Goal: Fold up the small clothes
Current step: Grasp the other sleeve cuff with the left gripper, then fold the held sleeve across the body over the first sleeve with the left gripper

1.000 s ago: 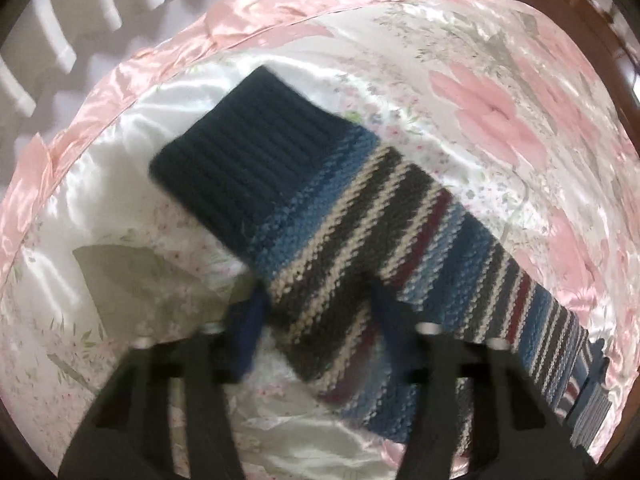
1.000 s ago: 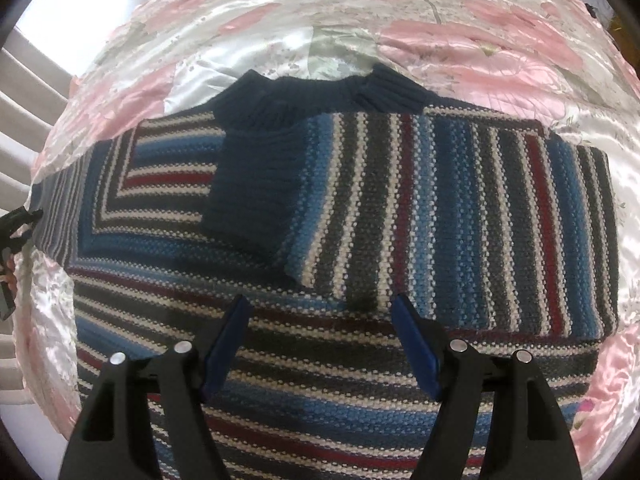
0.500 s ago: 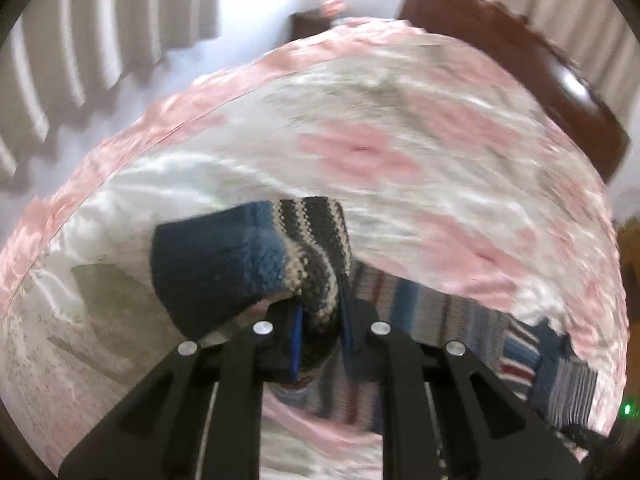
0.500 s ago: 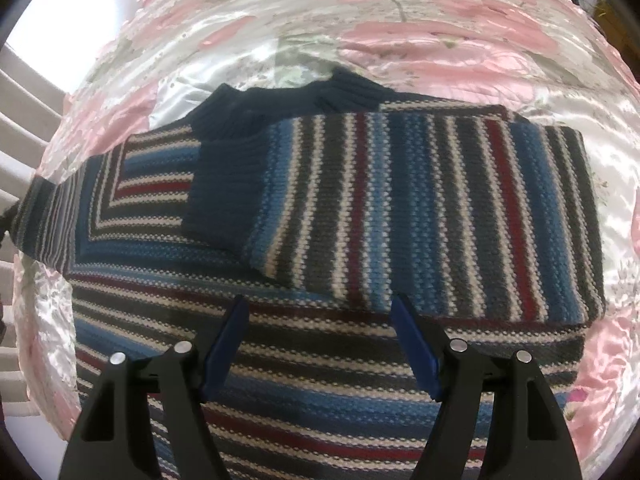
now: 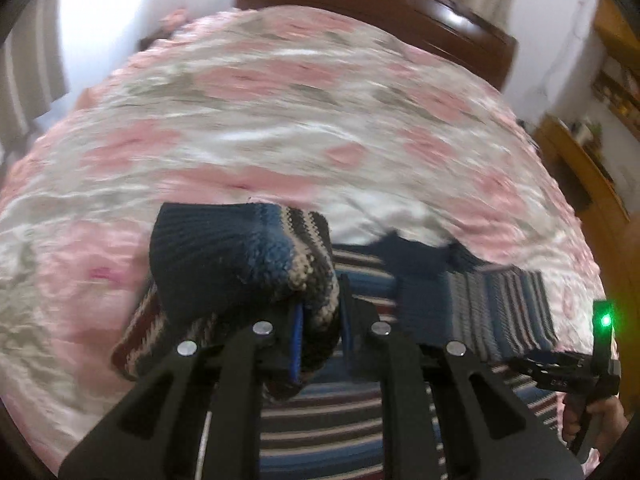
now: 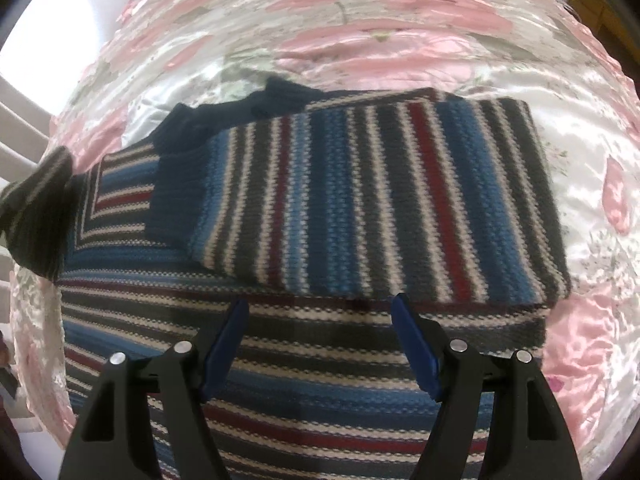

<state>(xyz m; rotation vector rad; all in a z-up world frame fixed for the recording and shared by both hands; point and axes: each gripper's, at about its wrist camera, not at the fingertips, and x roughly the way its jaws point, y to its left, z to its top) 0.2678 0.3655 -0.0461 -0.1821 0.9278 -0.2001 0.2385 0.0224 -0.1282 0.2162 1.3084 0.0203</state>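
Black claw (image 6: 320, 344) arms, blue pads (image 6: 412, 344), silver screws (image 6: 459, 345).

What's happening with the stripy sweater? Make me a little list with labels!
Clothing: striped sweater, lying on the bed
Surface: pink flowered bedspread
Right sleeve: already folded across the chest
Left sleeve: lifted up, pinched near its dark blue cuff
Left gripper: shut on the left sleeve
Right gripper: open, empty, above the sweater

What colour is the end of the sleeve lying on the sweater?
Dark navy blue; the cuff shows best in the right wrist view.
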